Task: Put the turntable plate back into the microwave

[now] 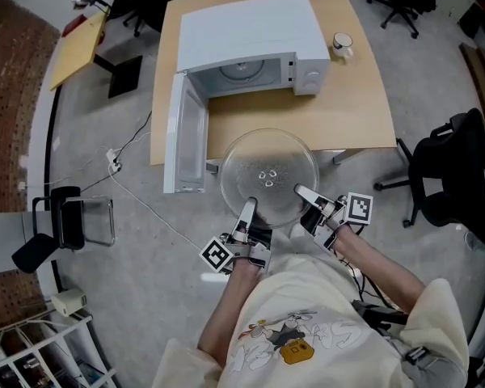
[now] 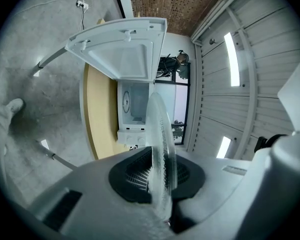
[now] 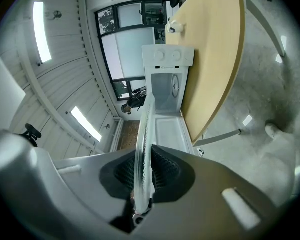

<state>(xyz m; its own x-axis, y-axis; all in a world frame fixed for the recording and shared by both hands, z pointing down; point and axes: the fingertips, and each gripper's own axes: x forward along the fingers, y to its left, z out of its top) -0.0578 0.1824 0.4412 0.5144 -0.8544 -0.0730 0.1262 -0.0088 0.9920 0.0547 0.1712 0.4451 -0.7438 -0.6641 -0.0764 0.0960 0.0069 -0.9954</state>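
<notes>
Head view shows the one glass turntable plate (image 1: 268, 176) as a full round, held out just ahead of both claws. The two gripper views only catch it edge-on. Left gripper (image 1: 250, 207) and right gripper (image 1: 302, 192) are each clamped on its near rim. One microwave (image 1: 250, 47) sits beyond them, door open.

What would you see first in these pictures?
A big round glass plate, held level by its near rim, with the left gripper and the right gripper each clamped on it. Just beyond it, a white microwave sits on a table with its door wide open.
</notes>
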